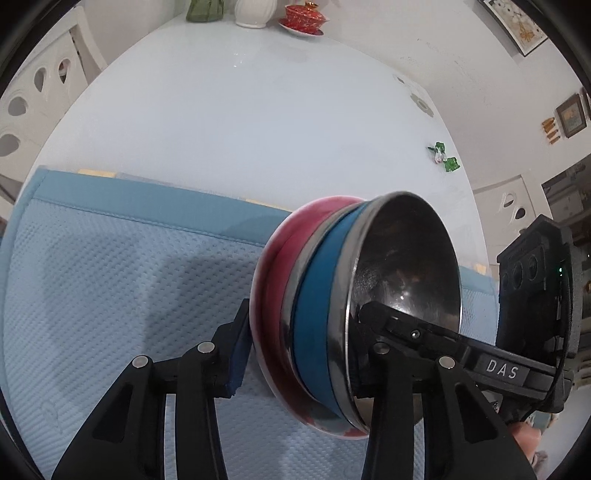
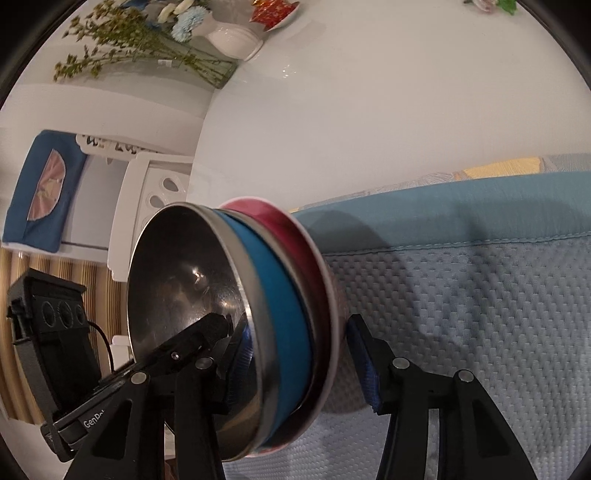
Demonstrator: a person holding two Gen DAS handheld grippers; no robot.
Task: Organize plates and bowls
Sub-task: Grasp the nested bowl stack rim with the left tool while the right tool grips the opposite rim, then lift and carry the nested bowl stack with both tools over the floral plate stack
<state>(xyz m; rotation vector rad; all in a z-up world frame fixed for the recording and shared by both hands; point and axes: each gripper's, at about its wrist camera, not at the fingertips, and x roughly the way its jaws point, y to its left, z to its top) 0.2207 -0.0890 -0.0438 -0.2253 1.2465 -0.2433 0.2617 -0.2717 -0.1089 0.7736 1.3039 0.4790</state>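
My left gripper [image 1: 295, 354] is clamped across a tilted stack of two bowls: one finger [image 1: 236, 354] presses its blue pad on the red outer wall, the other reaches inside the steel bowl [image 1: 406, 266]. My right gripper [image 2: 291, 350] straddles the same stack from the opposite side, one finger inside the steel hollow, the other finger [image 2: 364, 365] with its blue ribbed pad just beside the red rim; I cannot tell whether that pad quite touches. Both pairs of fingers stand fairly narrow, set to the thickness of the stack's wall.

The stack sits on edge, its mouth turned sideways. The inner bowl is polished steel with a dark, mirror-like hollow, a bright rolled rim and a blue band [image 1: 314, 306] around its outside. It is nested in a red bowl [image 1: 273, 266], glossy, with a paler edge. In each view the other gripper's black body shows beyond the steel rim.

Under the stack lies a light blue quilted mat [image 1: 110, 280] with a smooth blue border, spread on the white glossy bench [image 1: 240, 110]. At the bench's far edge stand a white vase [image 1: 255, 13], a green glass vase [image 1: 205, 11] and a red patterned cup on a saucer [image 1: 304, 16]; small green trinkets [image 1: 445, 157] lie off to one side.
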